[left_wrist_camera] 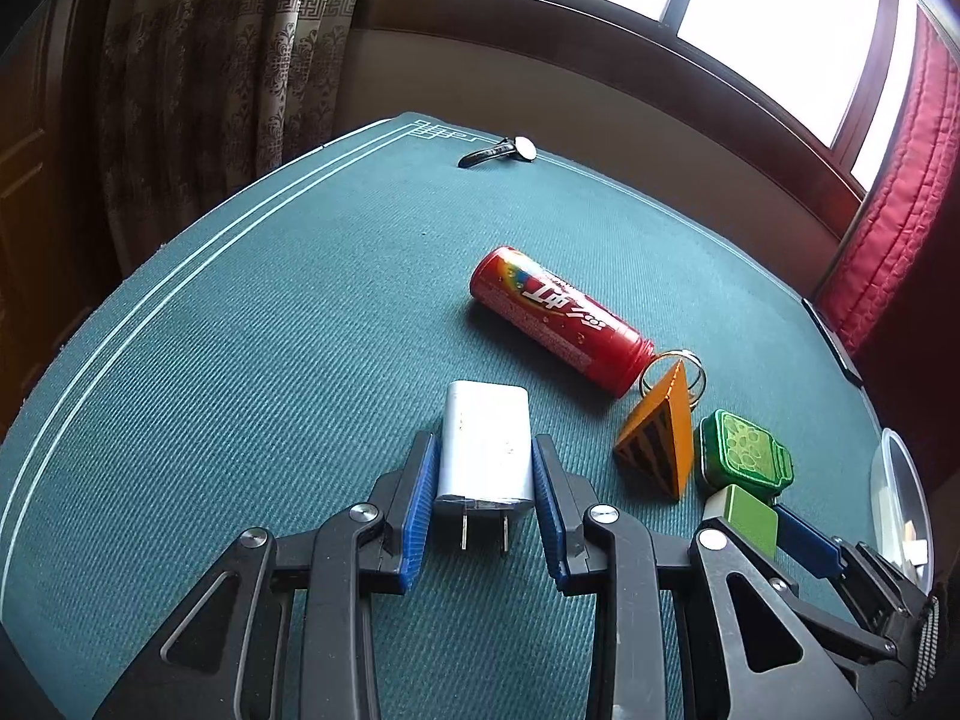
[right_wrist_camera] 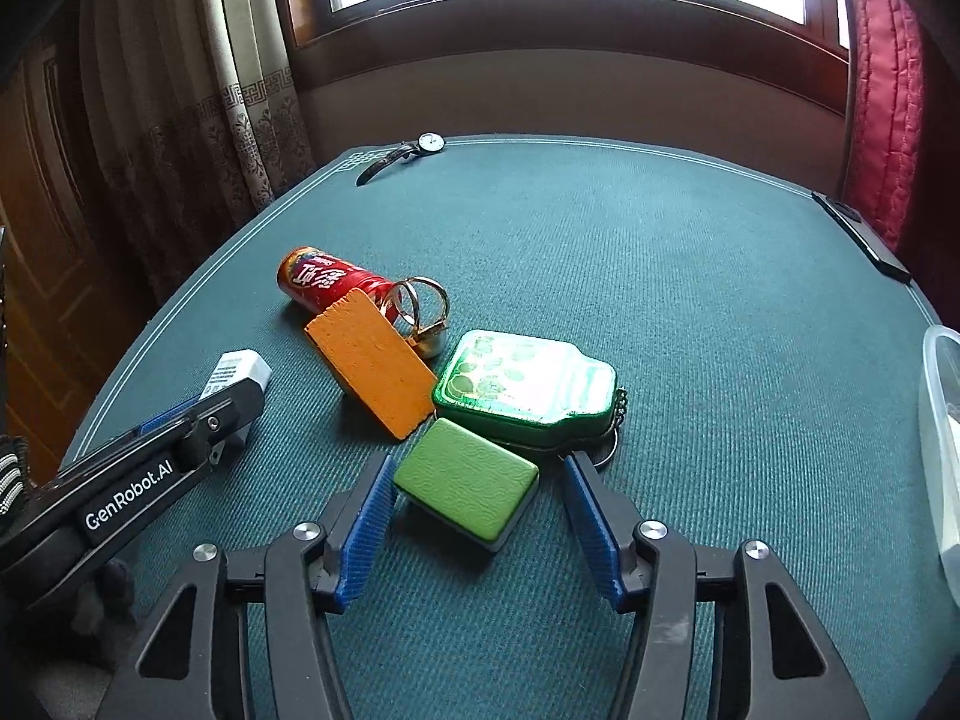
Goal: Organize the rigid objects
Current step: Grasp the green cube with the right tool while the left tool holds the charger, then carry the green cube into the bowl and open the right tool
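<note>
White two-prong charger [left_wrist_camera: 485, 447], green embossed tile [right_wrist_camera: 467, 476], red can [left_wrist_camera: 555, 315]

The tabletop [left_wrist_camera: 270, 330] wears matt, ribbed teal cloth. The red can [left_wrist_camera: 555, 315] looks like glossy metal, the white charger [left_wrist_camera: 486, 450] smooth plastic, the orange wedge [right_wrist_camera: 372, 354] rough and matt, the green tin [right_wrist_camera: 528, 384] shiny, and the green block [right_wrist_camera: 465, 477] finely textured.
</note>
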Available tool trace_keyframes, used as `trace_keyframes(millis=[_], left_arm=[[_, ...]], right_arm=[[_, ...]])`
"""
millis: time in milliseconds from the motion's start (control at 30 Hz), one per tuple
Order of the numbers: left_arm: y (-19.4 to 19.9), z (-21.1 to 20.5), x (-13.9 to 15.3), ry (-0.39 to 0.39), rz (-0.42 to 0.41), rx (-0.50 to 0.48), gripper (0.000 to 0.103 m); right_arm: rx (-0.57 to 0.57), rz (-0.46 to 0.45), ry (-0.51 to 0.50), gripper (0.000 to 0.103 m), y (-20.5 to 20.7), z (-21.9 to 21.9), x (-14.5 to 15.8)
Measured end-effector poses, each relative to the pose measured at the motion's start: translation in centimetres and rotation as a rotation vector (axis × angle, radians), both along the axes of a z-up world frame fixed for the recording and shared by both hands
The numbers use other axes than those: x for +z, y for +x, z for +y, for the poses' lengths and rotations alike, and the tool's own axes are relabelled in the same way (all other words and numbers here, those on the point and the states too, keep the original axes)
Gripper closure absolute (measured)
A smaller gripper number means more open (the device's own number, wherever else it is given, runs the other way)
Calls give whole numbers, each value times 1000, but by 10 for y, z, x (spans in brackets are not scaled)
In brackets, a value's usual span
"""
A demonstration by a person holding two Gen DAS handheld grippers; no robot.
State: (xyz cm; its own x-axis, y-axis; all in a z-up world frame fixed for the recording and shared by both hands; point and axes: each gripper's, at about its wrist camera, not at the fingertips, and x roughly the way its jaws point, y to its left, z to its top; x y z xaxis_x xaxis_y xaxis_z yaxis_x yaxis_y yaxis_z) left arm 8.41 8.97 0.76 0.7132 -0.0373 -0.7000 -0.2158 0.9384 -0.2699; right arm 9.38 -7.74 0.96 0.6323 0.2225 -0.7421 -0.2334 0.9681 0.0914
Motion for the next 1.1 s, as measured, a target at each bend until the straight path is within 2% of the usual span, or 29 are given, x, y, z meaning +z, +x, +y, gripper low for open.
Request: trace_keyframes(millis=[167,667,1100], left_arm=[[0,0,0,-1,0,0,70],[0,0,0,0,0,-1,71],[-1,-2,2,-3,-2,-3,71]], right_arm=[[2,-11,-21,52,-1,3,0],[-48,6,9,53,-23,-23,-1],[-183,-9,42,53,-45,-77,11]])
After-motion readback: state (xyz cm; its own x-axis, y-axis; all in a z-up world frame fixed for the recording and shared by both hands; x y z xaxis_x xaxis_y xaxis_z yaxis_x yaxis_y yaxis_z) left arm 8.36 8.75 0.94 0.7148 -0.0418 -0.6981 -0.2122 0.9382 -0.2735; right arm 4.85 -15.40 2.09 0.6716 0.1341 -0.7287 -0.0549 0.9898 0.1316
